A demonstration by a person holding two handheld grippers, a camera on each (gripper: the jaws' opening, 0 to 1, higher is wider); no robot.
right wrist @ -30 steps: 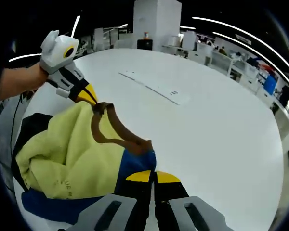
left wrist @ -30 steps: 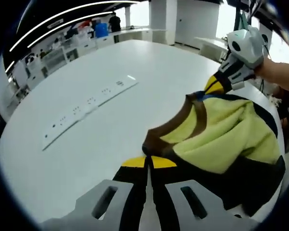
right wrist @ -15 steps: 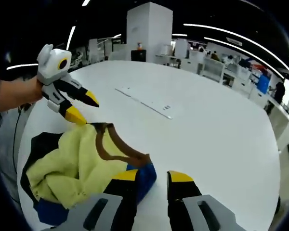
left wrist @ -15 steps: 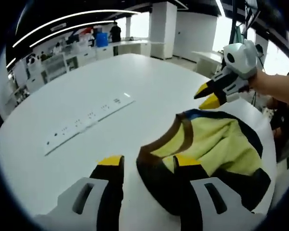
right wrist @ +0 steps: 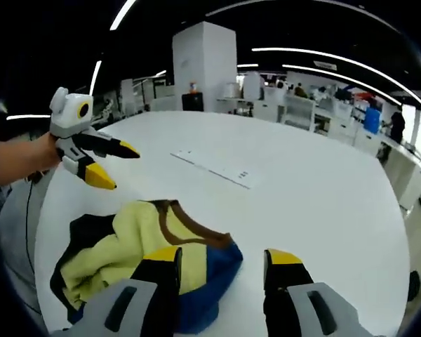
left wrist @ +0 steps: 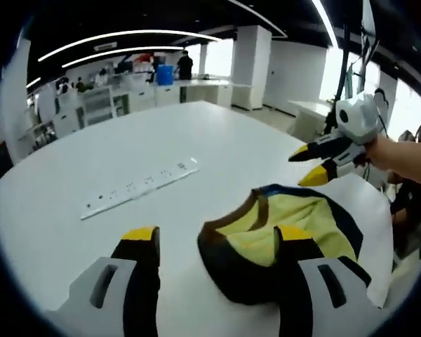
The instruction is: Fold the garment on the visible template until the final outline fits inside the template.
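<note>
A bunched garment [left wrist: 295, 228], yellow inside with a brown collar and dark blue and black outer cloth, lies on the white table [left wrist: 196, 140]. My left gripper [left wrist: 217, 236] hovers open just above its collar end, holding nothing. Beyond the garment my right gripper [left wrist: 314, 163] hangs open in a person's hand. In the right gripper view the same garment [right wrist: 112, 246] lies low and left. My right gripper [right wrist: 223, 256] is open over its blue edge. The left gripper [right wrist: 109, 165] floats open above the garment's far side.
A long white power strip [left wrist: 140, 188] lies flat on the table past the garment, also seen as the power strip [right wrist: 214, 167] in the right gripper view. The table's edge [left wrist: 387, 232] runs close behind the garment. Desks, shelves and people stand far off.
Both grippers were shut on the garment's collar a second ago. They have let go, opened and lifted away, and the garment has settled in a heap on the table.
</note>
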